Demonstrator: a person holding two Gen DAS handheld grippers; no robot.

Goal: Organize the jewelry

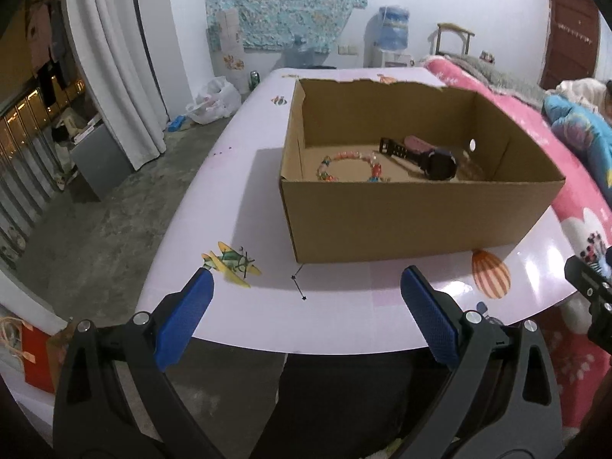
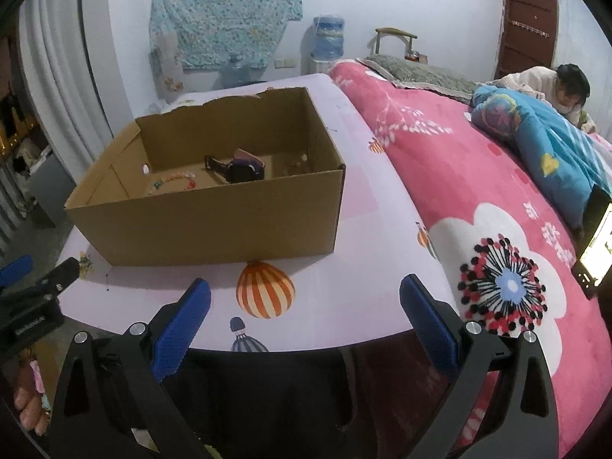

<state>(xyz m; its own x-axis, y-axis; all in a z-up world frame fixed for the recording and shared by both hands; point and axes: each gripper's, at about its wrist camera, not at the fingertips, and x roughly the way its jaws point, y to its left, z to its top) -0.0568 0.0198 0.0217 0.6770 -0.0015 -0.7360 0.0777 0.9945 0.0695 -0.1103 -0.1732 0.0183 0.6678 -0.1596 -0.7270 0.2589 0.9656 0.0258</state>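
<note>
Table (image 1: 344, 317) below both wide-spread, down-tilted grippers

You get even, cool indoor light in both views, fairly bright on the desk (image 1: 336, 317) and the pale back wall. The cardboard box (image 1: 413, 222) throws a soft shadow onto the desk along its near and left sides, and its interior sits darker than its outer walls. Faint glare shows on the glossy desk near its right edge. At the left of the left wrist view, warm lights glow in a dim area. A lit phone screen (image 2: 596, 244) blows out to white. Straight lines bow strongly toward the rims, and the 4 corners of each picture go black. Detail is slightly soft and grainy.
</note>
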